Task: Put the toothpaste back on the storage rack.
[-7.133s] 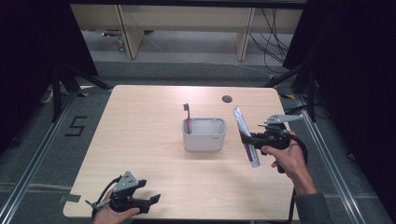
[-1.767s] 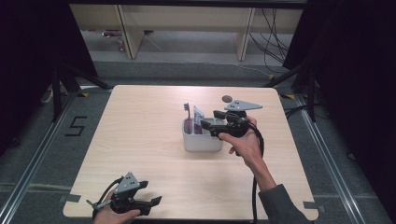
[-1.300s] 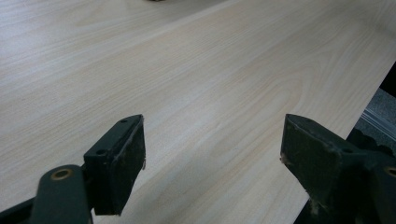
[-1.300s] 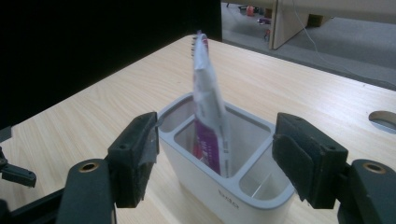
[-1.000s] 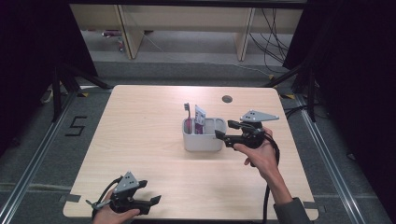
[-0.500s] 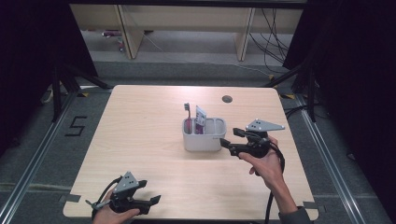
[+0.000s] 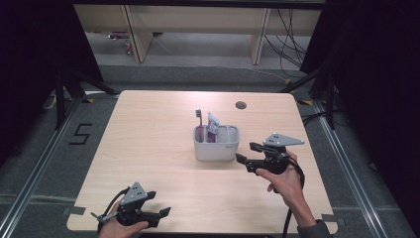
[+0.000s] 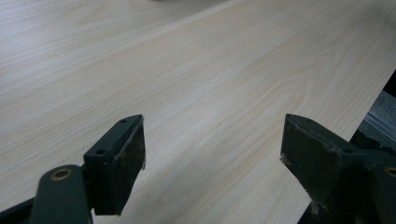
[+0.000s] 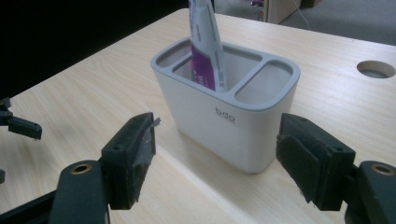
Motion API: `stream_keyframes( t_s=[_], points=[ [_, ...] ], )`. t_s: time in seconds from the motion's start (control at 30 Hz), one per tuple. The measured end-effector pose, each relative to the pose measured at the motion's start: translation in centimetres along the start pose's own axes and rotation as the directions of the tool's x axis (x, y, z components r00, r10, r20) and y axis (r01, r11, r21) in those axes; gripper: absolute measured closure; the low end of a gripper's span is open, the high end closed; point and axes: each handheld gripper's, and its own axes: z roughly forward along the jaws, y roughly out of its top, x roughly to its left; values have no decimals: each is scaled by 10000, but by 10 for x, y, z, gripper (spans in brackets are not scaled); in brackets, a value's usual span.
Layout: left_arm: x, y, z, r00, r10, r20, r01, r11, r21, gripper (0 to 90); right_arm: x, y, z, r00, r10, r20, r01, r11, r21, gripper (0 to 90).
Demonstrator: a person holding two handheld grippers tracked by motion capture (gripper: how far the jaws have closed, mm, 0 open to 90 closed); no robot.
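"bdo" can be read on the holder (image 9: 226,119) in the right gripper view; a toothbrush (image 7: 199,120) is seen at 11 o'clock from above. Both grippers' fingers (image 9: 128,158) are spread wide.

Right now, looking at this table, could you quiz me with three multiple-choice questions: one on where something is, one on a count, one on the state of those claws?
1. Where does the toothpaste tube stand?
A. flat on the table
B. in the middle compartment of the holder
C. in the right claw

2. How many compartments does the white holder have?
A. two
B. three
C. five

3. How is the right claw?
A. open and empty
B. shut on the tube
C. shut on the toothbrush

Answers:
1. B: in the right gripper view the tube rises from the centre opening, upright.
2. B: the grey rim frames three openings in a row.
3. A: its jaws stand wide apart before the holder, nothing between them. The toothbrush stands in the holder in the high view.
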Motion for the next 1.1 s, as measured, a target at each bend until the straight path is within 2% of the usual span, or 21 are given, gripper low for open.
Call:
stream_keyframes(
  t_s=[0.03, 0.1, 0.13, 0.17, 0.23, 0.27, 0.3, 0.37, 0.43, 0.57, 0.6, 0.73, 0.77, 0.8, 0.83, 0.87, 0.9, 0.93, 1.0, 1.03, 1.1],
  points=[
    [0, 0, 0, 10000, -25, 47, 25, 10000, 0, 216, -1, -1, 0, 9998, -207, 0, 207, 9998, -2, 288],
    [0, 0, 0, 10000, 12, 56, -12, 10000, 23, 216, 1, -4, -1, 10000, 9, -9, -9, 10000, 16, 285],
    [1, 0, -1, 9999, 154, 51, -155, 9998, 131, 216, 0, -5, -2, 10000, -91, 35, 90, 9999, 147, 282],
    [0, 0, -1, 9999, 137, 51, -138, 9999, 98, 216, 2, -7, -1, 10000, 92, -23, -92, 9999, 42, 281],
    [0, 0, -1, 10000, -15, 53, 16, 10000, -82, 216, 0, -9, 0, 9998, -156, -135, 158, 9998, 134, 277],
    [1, 0, -1, 10000, 43, 26, -42, 10000, -38, 216, 1, -10, -1, 10000, 28, -44, -27, 9996, 293, 275],
    [1, 0, -1, 10000, 34, -14, -34, 10000, -92, 216, 0, -11, 0, 9997, -191, -126, 194, 9996, 207, 269],
    [2, 0, -3, 9998, 183, -2, -183, 9998, 48, 216, 2, -13, -1, 9999, 86, -150, -81, 9996, 273, 267],
    [0, 0, -2, 10000, -3, -98, 2, 10000, -80, 216, 1, -15, -1, 9996, -133, -262, 141, 9994, 309, 262],
    [1, 0, -2, 10000, 87, 0, -87, 10000, 23, 216, 4, -19, -4, 9996, 233, -178, -226, 9991, 370, 260],
    [1, 0, -2, 10000, 87, 8, -87, 10000, 17, 216, 2, -20, -5, 9999, 75, -130, -71, 9994, 341, 258],
    [0, 0, -2, 10000, 87, 0, -87, 10000, -42, 216, 1, -29, -7, 9998, 158, -72, -154, 9986, 503, 249],
    [0, 0, -2, 10000, 49, -3, -50, 9999, -90, 216, 0, -31, -8, 10000, -47, 22, 46, 9988, 486, 245],
    [0, -1, -2, 10000, 59, -7, -59, 9999, -86, 216, 2, -34, -9, 9991, 420, -37, -417, 9974, 593, 240],
    [1, -1, -2, 10000, 72, -10, -72, 9999, -72, 216, 1, -37, -9, 9989, 468, 10, -467, 9974, 553, 239],
    [1, 0, -3, 9999, 113, -32, -113, 9999, -20, 216, -2, -39, -9, 9999, 124, 113, -130, 9987, 495, 236],
    [1, 0, -3, 9999, 117, -102, -117, 9999, 12, 216, 0, -41, -10, 9986, 522, 37, -524, 9969, 593, 230],
    [1, 0, -2, 9999, 114, -82, -114, 9999, 28, 216, -2, -43, -11, 9998, 164, 109, -170, 9985, 519, 228],
    [1, 0, -2, 9999, 151, -3, -151, 9999, 36, 216, -2, -47, -11, 9998, 200, 76, -204, 9983, 547, 225],
    [1, -1, -2, 9999, 165, 1, -165, 9999, 36, 216, 0, -49, -11, 9990, 453, 37, -454, 9970, 625, 224],
    [1, -1, -2, 9999, 117, 11, -117, 9999, 2, 216, -1, -53, -10, 9997, 236, 112, -242, 9977, 634, 222]
  ],
)
